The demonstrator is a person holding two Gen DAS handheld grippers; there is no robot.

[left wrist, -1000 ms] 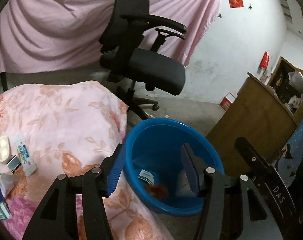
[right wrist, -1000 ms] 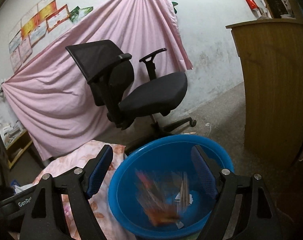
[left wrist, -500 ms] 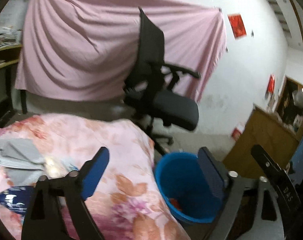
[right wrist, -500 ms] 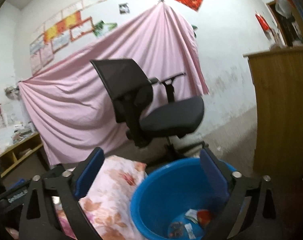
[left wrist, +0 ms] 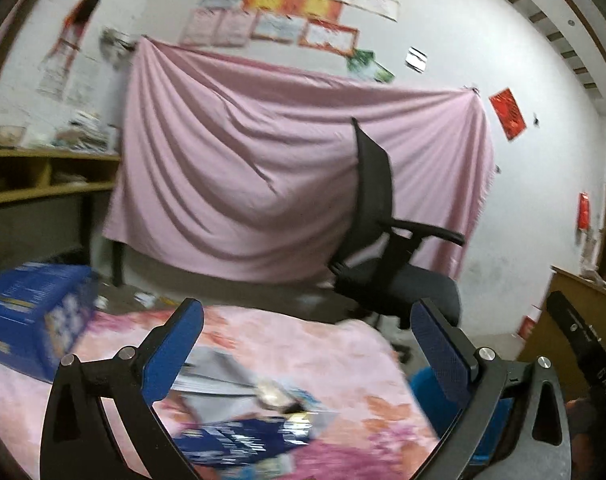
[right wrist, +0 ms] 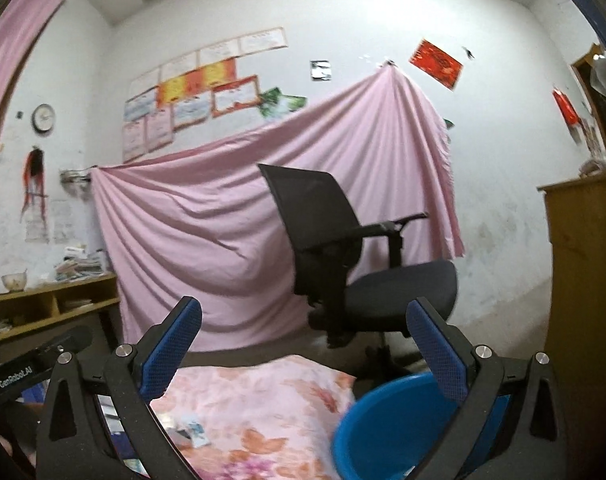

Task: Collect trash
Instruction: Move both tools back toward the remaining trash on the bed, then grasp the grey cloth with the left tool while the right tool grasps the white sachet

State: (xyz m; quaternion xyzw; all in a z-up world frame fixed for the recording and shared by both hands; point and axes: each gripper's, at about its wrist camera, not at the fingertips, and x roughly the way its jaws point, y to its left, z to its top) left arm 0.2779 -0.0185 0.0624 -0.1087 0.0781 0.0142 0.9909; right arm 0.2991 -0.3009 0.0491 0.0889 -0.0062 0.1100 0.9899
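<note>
Here, loose wrappers and packets (left wrist: 259,436) are seen scattered, blurred, on the floral-covered counter (left wrist: 323,356), with a few more (right wrist: 191,432) visible in the right wrist view. The blue basin (right wrist: 387,424) is positioned just beside the counter's edge, low at the right; its contents cannot be made out. The left gripper (left wrist: 307,336) is held above the counter with fingers spread wide and nothing between them. The right gripper (right wrist: 303,336) is likewise spread wide and empty. A blue box (left wrist: 31,320) is located at the counter's far left. A black office chair (right wrist: 351,264) is placed before a pink sheet (left wrist: 271,176).
</note>
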